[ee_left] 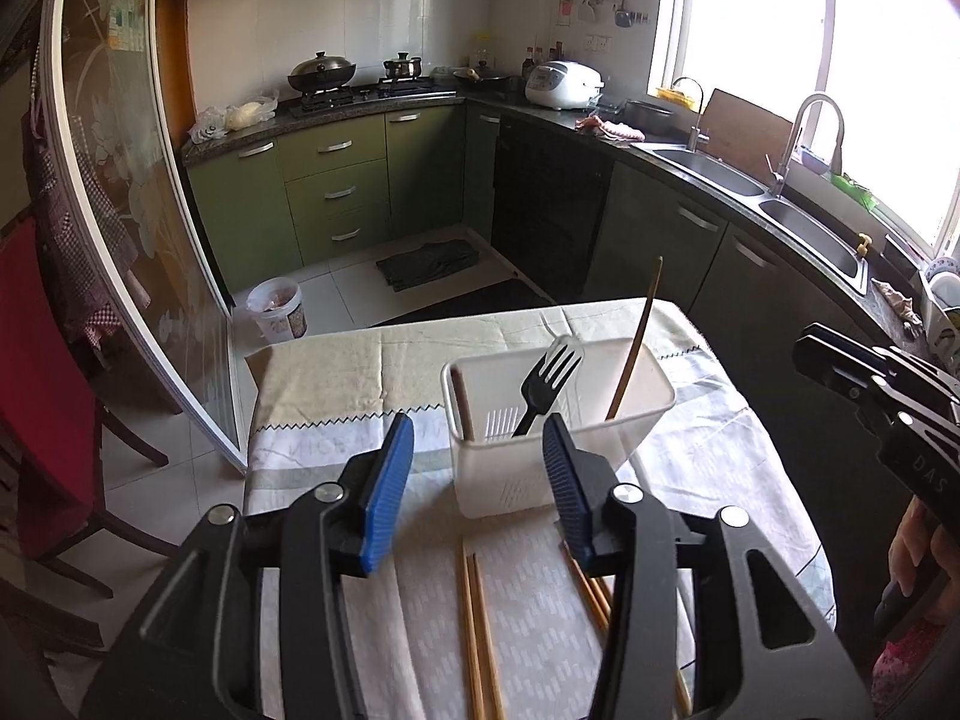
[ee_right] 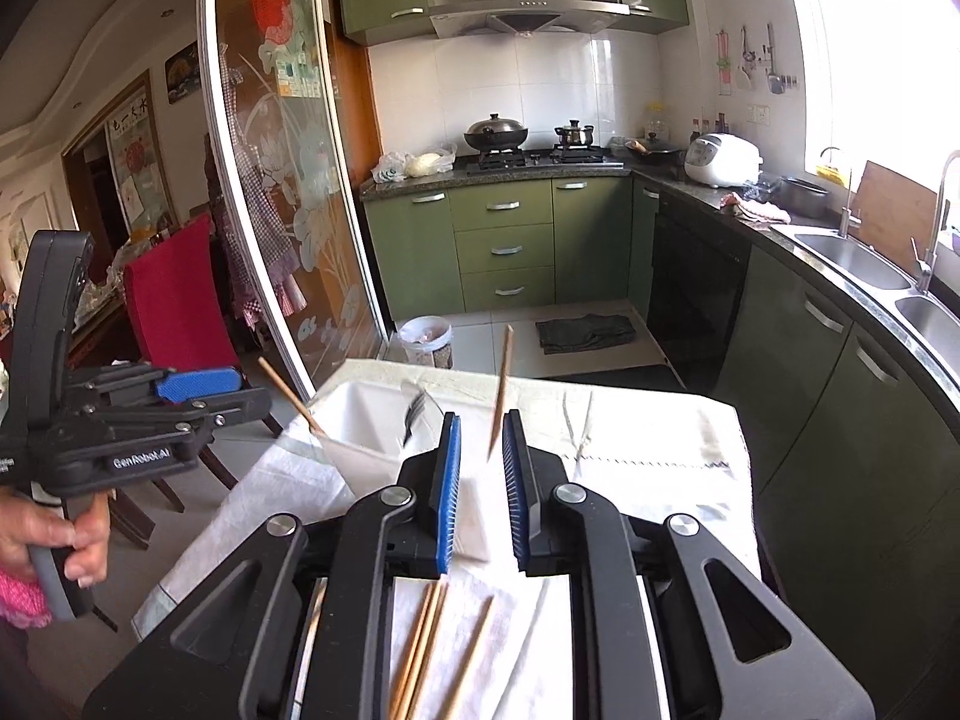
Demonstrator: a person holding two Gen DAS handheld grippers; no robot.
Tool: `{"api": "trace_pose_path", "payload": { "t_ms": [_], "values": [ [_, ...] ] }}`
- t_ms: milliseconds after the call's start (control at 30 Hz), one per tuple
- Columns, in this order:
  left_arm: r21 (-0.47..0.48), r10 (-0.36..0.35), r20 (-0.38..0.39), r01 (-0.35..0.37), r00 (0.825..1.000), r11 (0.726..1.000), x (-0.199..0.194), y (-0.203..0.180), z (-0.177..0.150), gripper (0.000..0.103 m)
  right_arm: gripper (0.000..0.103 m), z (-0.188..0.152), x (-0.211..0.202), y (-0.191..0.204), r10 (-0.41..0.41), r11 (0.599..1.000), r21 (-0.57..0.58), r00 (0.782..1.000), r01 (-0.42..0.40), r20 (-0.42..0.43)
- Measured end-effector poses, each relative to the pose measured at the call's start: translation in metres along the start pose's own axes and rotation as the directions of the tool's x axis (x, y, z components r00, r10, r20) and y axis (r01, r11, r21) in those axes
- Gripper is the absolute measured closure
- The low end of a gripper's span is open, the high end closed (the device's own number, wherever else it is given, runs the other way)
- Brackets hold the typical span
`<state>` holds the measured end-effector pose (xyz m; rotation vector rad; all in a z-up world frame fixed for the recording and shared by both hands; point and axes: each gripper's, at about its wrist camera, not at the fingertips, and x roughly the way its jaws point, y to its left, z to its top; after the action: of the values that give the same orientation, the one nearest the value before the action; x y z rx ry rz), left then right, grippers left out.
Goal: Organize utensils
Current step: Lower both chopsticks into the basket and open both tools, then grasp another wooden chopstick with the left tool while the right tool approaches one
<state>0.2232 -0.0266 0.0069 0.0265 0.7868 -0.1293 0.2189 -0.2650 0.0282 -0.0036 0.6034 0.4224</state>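
A white plastic utensil holder [ee_left: 558, 426] stands on the cloth-covered table [ee_left: 336, 378]. A black fork [ee_left: 543, 384] and one wooden chopstick [ee_left: 636, 336] lean in it. My left gripper [ee_left: 477, 483] is open and empty, just in front of the holder, above loose chopsticks [ee_left: 477, 630] lying on the cloth. In the right wrist view my right gripper [ee_right: 480, 480] is open; a blurred chopstick [ee_right: 501, 390] stands upright between the finger pads [ee_right: 449, 474], with no grip on it. The holder [ee_right: 372, 414] is to its left, and several chopsticks [ee_right: 420, 654] lie below.
Green cabinets, a stove with pots [ee_right: 498, 132], a rice cooker [ee_right: 723, 159] and a double sink [ee_left: 804, 228] line the kitchen. A white bin [ee_left: 276, 309] and dark mat [ee_left: 432, 264] are on the floor. A red chair [ee_right: 174, 294] stands left of the table.
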Motion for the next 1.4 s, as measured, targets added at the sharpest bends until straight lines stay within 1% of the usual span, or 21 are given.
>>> {"api": "trace_pose_path", "payload": {
  "t_ms": [67,100,133,167,267,300,367,400,500,600,633,667,800,867,1000,1133,1200,1233,1333,1400],
  "values": [
    [-0.008,0.005,-0.063,-0.006,0.998,1.0,0.008,0.004,-0.019,0.048,0.087,-0.021,-0.005,-0.011,-0.015,1.0,0.01,0.999,0.015,-0.037],
    [-0.015,0.005,-0.104,-0.007,0.995,1.0,0.015,0.007,-0.03,0.047,0.085,-0.032,-0.006,-0.017,-0.024,1.0,0.014,0.998,0.025,-0.061],
    [-0.019,0.007,-0.149,-0.01,0.989,1.0,0.023,0.01,-0.041,0.046,0.08,-0.043,-0.007,-0.023,-0.028,0.999,0.021,0.996,0.03,-0.084],
    [-0.017,0.008,-0.198,-0.011,0.98,1.0,0.033,0.011,-0.052,0.046,0.077,-0.054,-0.006,-0.03,-0.03,0.999,0.033,0.994,0.033,-0.106],
    [-0.03,-0.012,-0.321,0.003,0.947,1.0,0.063,0.016,-0.08,0.047,0.077,-0.084,-0.002,-0.046,-0.04,0.997,0.057,0.984,0.05,-0.176],
    [-0.033,-0.016,-0.352,0.005,0.936,0.999,0.072,0.017,-0.087,0.048,0.077,-0.093,-0.001,-0.051,-0.042,0.996,0.065,0.98,0.055,-0.194],
    [-0.035,-0.019,-0.403,0.005,0.915,0.999,0.088,0.018,-0.098,0.064,0.077,-0.111,0.004,-0.059,-0.04,0.995,0.081,0.971,0.06,-0.234],
    [-0.035,-0.015,-0.417,0.001,0.909,0.999,0.094,0.018,-0.102,0.066,0.077,-0.119,0.006,-0.064,-0.037,0.994,0.091,0.968,0.061,-0.248],
    [-0.024,-0.003,-0.433,-0.008,0.901,1.0,0.105,0.017,-0.107,0.067,0.077,-0.131,0.012,-0.068,-0.034,0.993,0.096,0.959,0.063,-0.281],
    [-0.02,-0.015,-0.457,0.007,0.889,1.0,0.115,0.011,-0.11,0.068,0.077,-0.135,0.017,-0.064,-0.028,0.994,0.089,0.954,0.057,-0.299],
    [-0.014,-0.013,-0.465,0.007,0.885,1.0,0.119,0.009,-0.111,0.071,0.077,-0.136,0.018,-0.063,-0.024,0.995,0.087,0.953,0.053,-0.302],
    [-0.004,-0.006,-0.471,0.005,0.882,1.0,0.122,0.007,-0.113,0.076,0.077,-0.136,0.019,-0.062,-0.021,0.995,0.087,0.952,0.05,-0.304],
    [0.009,0.01,-0.493,-0.006,0.87,1.0,0.133,0.004,-0.115,0.085,0.077,-0.134,0.024,-0.057,-0.01,0.996,0.079,0.95,0.037,-0.312],
    [0.012,0.015,-0.497,-0.01,0.868,1.0,0.136,0.005,-0.117,0.088,0.077,-0.133,0.026,-0.055,-0.005,0.997,0.074,0.949,0.03,-0.315],
    [0.025,0.019,-0.495,-0.007,0.869,1.0,0.138,0.006,-0.114,0.088,0.077,-0.133,0.032,-0.049,-0.001,0.998,0.061,0.944,0.022,-0.33],
    [0.041,0.027,-0.505,-0.008,0.863,0.999,0.143,0.002,-0.117,0.089,0.077,-0.135,0.041,-0.044,-0.003,0.999,0.045,0.936,0.02,-0.351],
    [0.043,0.027,-0.511,-0.006,0.859,0.999,0.145,0.0,-0.117,0.091,0.077,-0.136,0.046,-0.04,-0.005,0.999,0.032,0.931,0.018,-0.364],
    [0.044,0.026,-0.516,-0.003,0.856,0.999,0.146,-0.002,-0.117,0.096,0.077,-0.136,0.049,-0.037,-0.007,1.0,0.024,0.928,0.018,-0.372],
    [0.044,0.025,-0.519,-0.002,0.854,0.999,0.146,-0.003,-0.117,0.096,0.077,-0.136,0.06,-0.03,-0.01,1.0,0.004,0.915,0.013,-0.402],
    [0.042,0.02,-0.522,0.002,0.853,0.999,0.146,0.0,-0.118,0.096,0.077,-0.137,0.07,-0.024,0.0,1.0,0.001,0.902,0.001,-0.432]
  ]
}}
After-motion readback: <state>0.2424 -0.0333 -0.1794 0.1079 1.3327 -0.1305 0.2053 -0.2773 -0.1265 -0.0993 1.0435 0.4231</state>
